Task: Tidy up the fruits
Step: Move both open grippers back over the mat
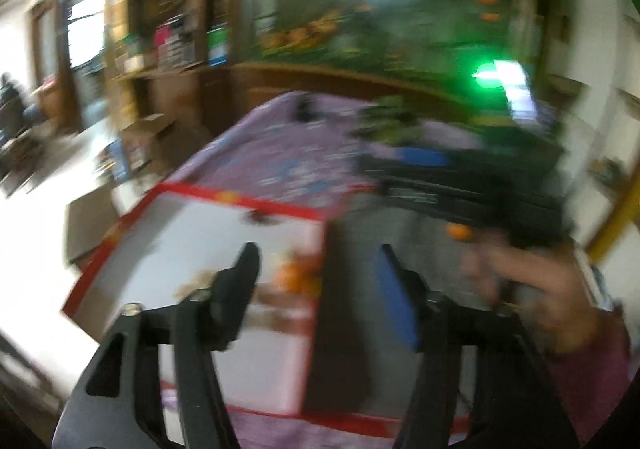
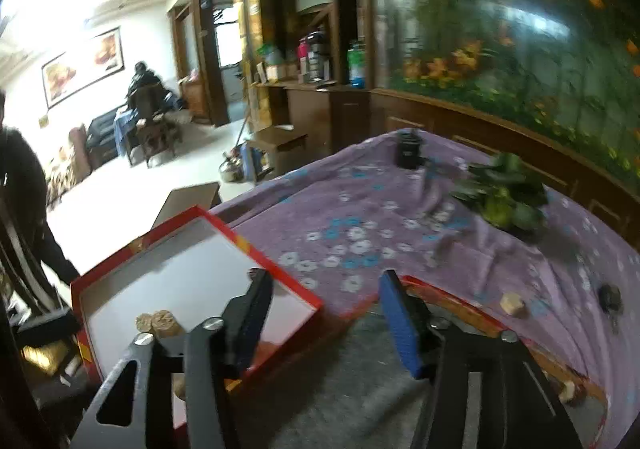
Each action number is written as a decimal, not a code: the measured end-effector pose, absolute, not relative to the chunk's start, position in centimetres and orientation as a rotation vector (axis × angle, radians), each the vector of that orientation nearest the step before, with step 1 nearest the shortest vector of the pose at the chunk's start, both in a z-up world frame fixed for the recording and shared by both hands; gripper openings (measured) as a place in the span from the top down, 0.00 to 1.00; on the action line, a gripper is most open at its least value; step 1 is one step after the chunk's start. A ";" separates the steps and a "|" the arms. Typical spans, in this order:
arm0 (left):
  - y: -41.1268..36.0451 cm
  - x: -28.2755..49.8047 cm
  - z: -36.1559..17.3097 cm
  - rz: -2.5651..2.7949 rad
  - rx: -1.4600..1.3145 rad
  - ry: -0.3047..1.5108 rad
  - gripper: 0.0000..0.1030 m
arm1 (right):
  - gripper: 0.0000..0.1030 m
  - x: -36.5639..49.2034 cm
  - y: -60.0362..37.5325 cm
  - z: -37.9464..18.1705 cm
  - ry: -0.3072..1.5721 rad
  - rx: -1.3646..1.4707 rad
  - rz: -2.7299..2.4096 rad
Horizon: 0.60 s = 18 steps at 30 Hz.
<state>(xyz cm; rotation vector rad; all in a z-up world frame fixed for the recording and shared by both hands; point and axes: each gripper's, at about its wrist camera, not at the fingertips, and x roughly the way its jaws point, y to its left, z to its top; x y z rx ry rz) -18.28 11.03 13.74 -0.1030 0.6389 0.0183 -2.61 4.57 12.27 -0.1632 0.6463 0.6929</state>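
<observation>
The left wrist view is blurred by motion. My left gripper (image 1: 318, 269) is open and empty above a red-rimmed box lid (image 1: 224, 233) with a white inside. An orange fruit (image 1: 294, 275) lies in the lid between the fingers. The other hand-held gripper (image 1: 460, 193) hovers to the right with a small orange (image 1: 458, 232) under it. In the right wrist view my right gripper (image 2: 326, 301) is open and empty above the gap between the red lid (image 2: 172, 269) and a grey-lined red box (image 2: 360, 389). Two tan round fruits (image 2: 158, 323) lie in the lid.
A purple flowered cloth (image 2: 360, 217) covers the table. On it are a bunch of green leaves (image 2: 504, 197), a black cup (image 2: 408, 149), a tan cube (image 2: 512, 304) and a dark lump (image 2: 610, 299). A fish tank (image 2: 500, 29) stands behind. A person (image 2: 24, 217) stands at the left.
</observation>
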 end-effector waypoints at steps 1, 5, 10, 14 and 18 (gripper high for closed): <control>10.0 -18.3 14.0 -0.013 -0.091 0.632 0.37 | 0.36 -2.5 3.6 12.3 0.647 -0.142 0.683; 5.9 -17.3 14.1 -0.096 -0.038 0.634 0.37 | 0.36 -2.4 -0.8 11.9 0.660 -0.069 0.637; 3.4 -14.8 12.3 -0.145 -0.034 0.695 0.37 | 0.36 -3.2 -6.5 10.6 0.679 -0.038 0.547; 1.8 -13.3 11.1 -0.169 -0.037 0.712 0.37 | 0.36 -3.9 -11.1 9.7 0.688 -0.018 0.495; 0.2 -11.3 10.0 -0.171 -0.012 0.727 0.37 | 0.35 -5.5 -15.5 9.4 0.637 -0.064 0.388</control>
